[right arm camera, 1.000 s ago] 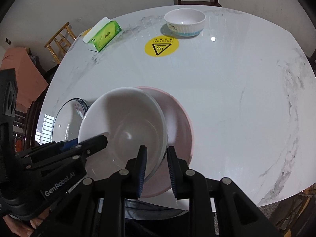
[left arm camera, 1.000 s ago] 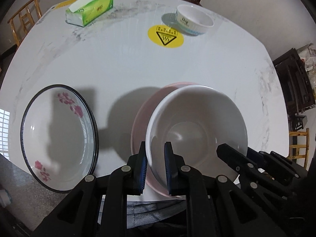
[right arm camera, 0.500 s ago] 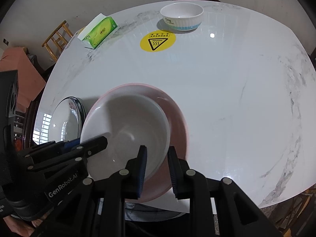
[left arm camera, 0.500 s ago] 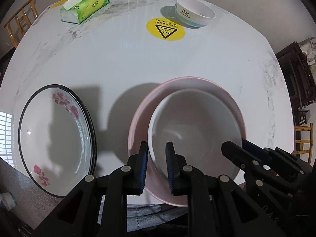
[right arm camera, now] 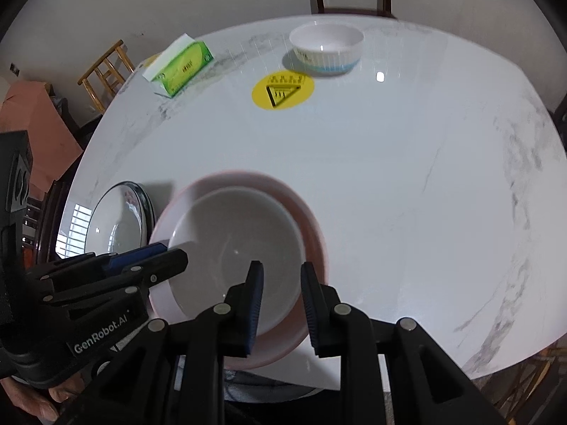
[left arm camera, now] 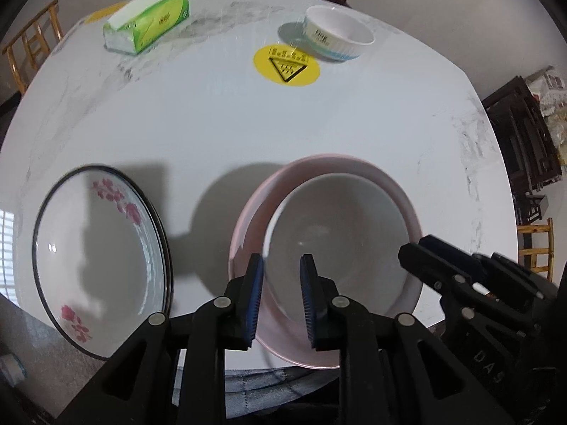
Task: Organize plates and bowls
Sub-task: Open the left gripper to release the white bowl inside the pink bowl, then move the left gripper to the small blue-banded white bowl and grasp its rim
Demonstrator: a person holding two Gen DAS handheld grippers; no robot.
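The white bowl [left arm camera: 340, 244] sits nested in the pink bowl [left arm camera: 255, 219] near the desk [left arm camera: 219, 134] edge. The left hand-held gripper [left arm camera: 281, 299], narrow, has just been opening around its rim; the right hand-held gripper [right arm camera: 281, 304], narrow, straddles the opposite rim, grip uncertain. Uneven release could drag both bowls off.

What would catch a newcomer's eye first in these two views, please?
Most striking is the large white ceramic bowl nested in the pale pink dish at the near edge of the round white marble table, with both black grippers over its rim. Next comes the black-rimmed plate with pink flowers to the left, then the round yellow warning sticker at the far side.
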